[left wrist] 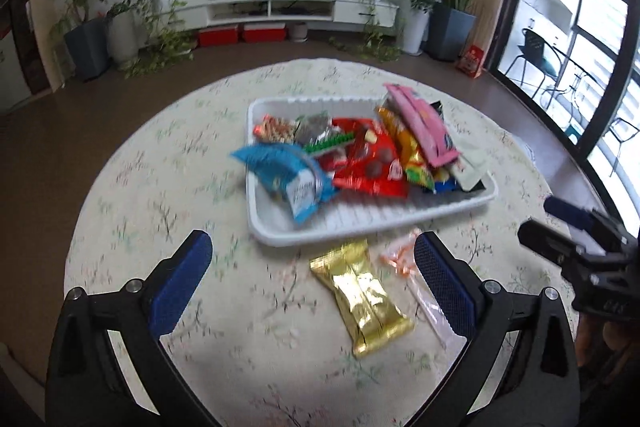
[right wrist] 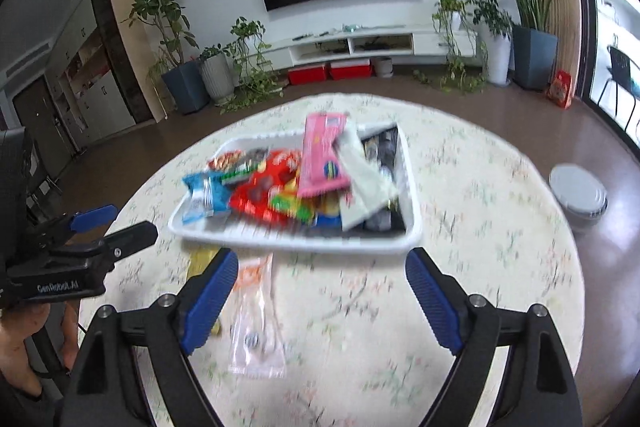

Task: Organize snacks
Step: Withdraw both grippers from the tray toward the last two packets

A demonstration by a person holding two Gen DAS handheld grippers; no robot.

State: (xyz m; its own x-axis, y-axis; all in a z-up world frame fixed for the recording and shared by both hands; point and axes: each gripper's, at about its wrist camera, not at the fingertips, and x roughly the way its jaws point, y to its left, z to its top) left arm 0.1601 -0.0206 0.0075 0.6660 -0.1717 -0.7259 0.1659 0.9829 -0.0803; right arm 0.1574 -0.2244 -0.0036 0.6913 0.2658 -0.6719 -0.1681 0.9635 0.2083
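Observation:
A white tray (left wrist: pixel 340 233) (right wrist: pixel 296 243) on the round table holds several snack packets. Among them are a blue one (left wrist: pixel 288 175) at its left, a red one (left wrist: pixel 368 159) in the middle and a pink one (left wrist: pixel 420 125) (right wrist: pixel 324 155) on top at the right. In front of the tray, on the cloth, lie a gold packet (left wrist: pixel 360 291) (right wrist: pixel 202 259) and a clear packet with orange print (left wrist: pixel 404 259) (right wrist: pixel 256 315). My left gripper (left wrist: pixel 313 243) (right wrist: pixel 116 223) hangs open above the gold packet, holding nothing. My right gripper (right wrist: pixel 320 259) (left wrist: pixel 560 223) is open too, beside the clear packet, empty.
The table wears a pale floral cloth (left wrist: pixel 160 187), and its round edge drops to a brown floor. A grey round object (right wrist: pixel 578 195) sits on the floor at the right. A hand (right wrist: pixel 20 319) holds the left gripper. Plants and a TV unit stand far behind.

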